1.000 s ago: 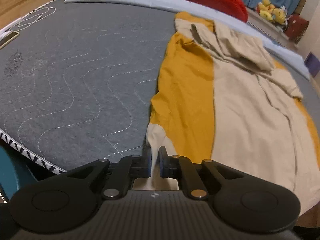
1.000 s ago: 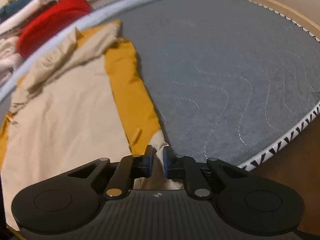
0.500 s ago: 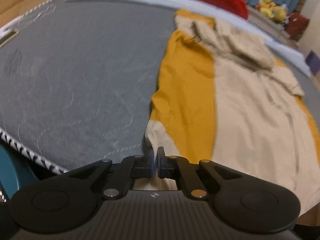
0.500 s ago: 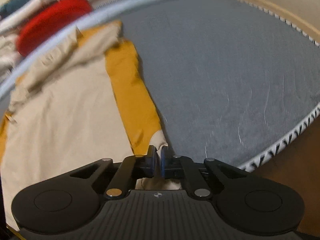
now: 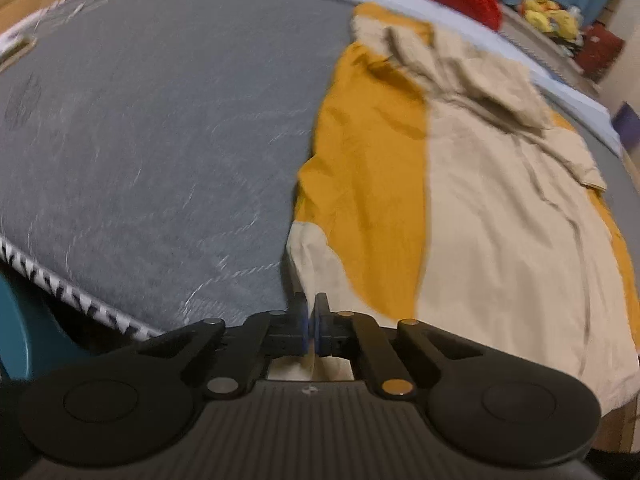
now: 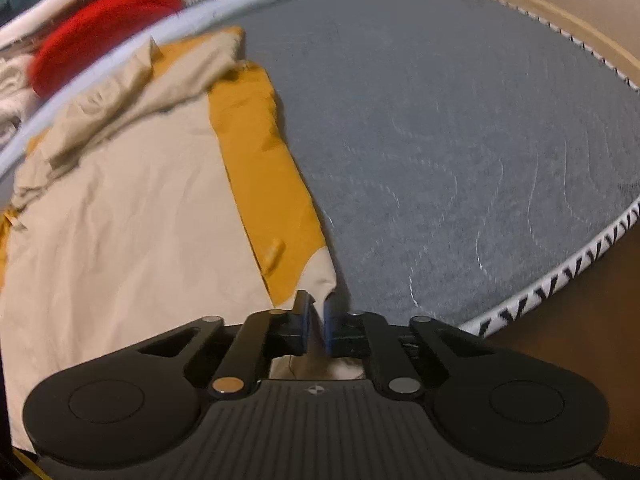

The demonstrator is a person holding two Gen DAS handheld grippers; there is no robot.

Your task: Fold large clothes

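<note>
Jacket (image 5: pixel 480 208) flat on mattress (image 5: pixel 160 140), hem nearest. L gripper (image 5: pixel 311 322) pinched narrow on left hem corner; R gripper (image 6: pixel 316 324) nipped on right corner, cloth betw. pads, rest stretching away ahead.

Left gripper (image 5: pixel 311 320) jaws pinching beige hem of yellow-and-beige garment (image 5: pixel 460 200), spread across grey quilted mattress (image 5: pixel 160 140)
</note>
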